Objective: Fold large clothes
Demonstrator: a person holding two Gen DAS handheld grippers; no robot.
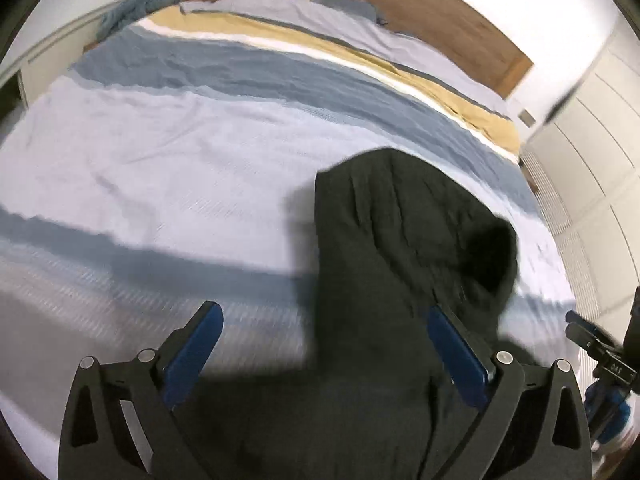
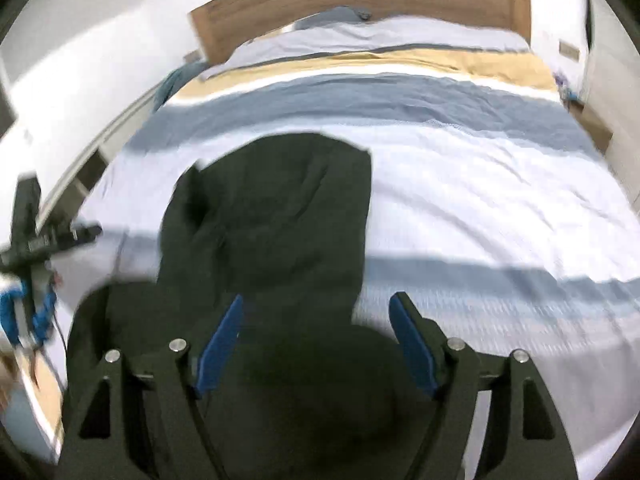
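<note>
My left gripper [image 1: 320, 354] and right gripper [image 2: 316, 346] both gape, holding nothing. The dark garment [image 1: 400, 240] lies folded beneath them on the bed [image 1: 160, 152], reaching toward twelve o'clock. It looks soft and floppy; I'd pinch corners.

Left tongs [image 1: 323, 350], right tongs [image 2: 316, 344]: black frames, blue pads, silver screws.

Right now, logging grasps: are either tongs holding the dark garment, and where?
Nothing is held. Left tongs and right tongs stand open above the dark garment, pads apart from it.
</note>
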